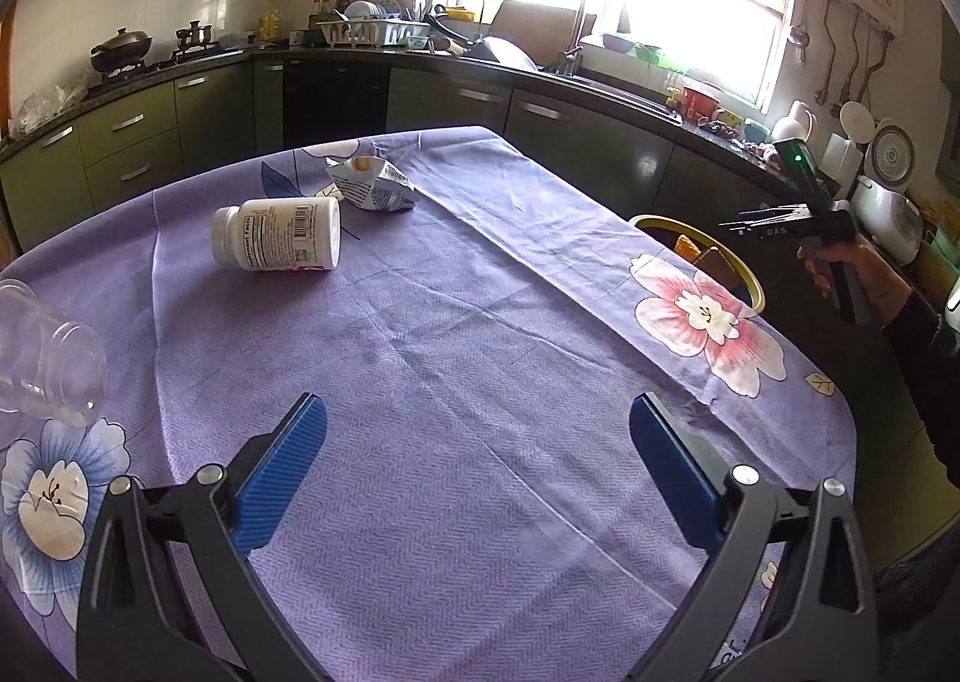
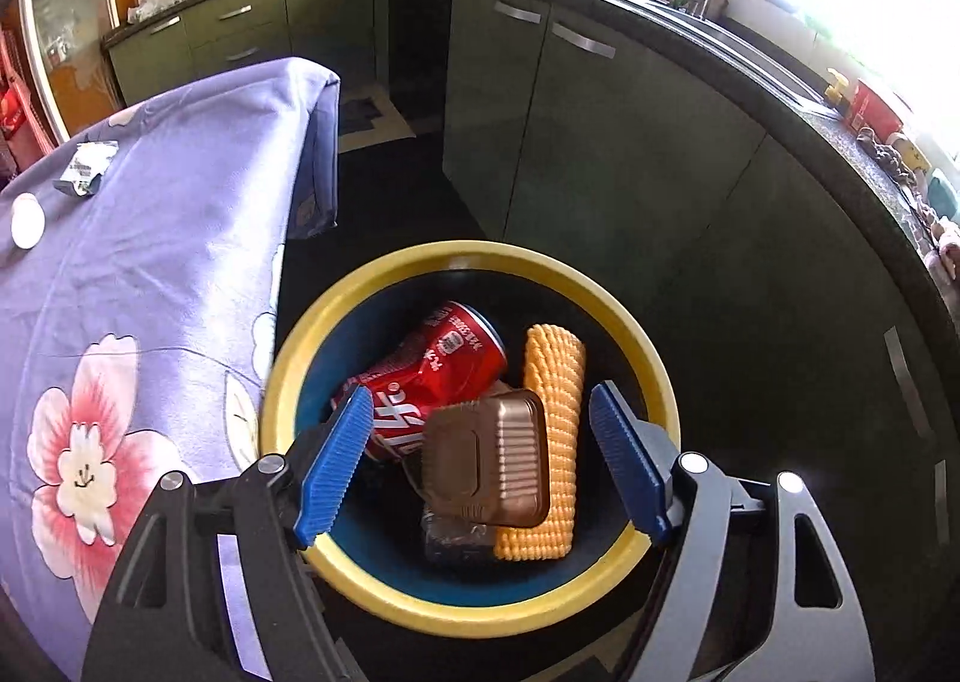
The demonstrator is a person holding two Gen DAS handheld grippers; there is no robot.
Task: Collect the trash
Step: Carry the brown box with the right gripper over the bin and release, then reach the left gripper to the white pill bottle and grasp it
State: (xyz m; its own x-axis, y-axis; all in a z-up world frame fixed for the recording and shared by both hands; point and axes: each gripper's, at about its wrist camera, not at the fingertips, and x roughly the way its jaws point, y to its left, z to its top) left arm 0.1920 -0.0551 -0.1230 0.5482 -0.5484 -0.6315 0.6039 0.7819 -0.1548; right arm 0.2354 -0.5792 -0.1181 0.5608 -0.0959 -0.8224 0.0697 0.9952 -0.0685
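The right gripper (image 2: 480,463) hangs wide open and empty over the yellow-rimmed bin (image 2: 654,376); a brown tin (image 2: 489,457) looks mid-drop and could bounce out. The red can (image 2: 438,364) shows Chinese writing. The left gripper (image 1: 478,463), open and empty, waits over the table (image 1: 480,322). The white bottle (image 1: 279,232), reading "Supplement Facts", might roll
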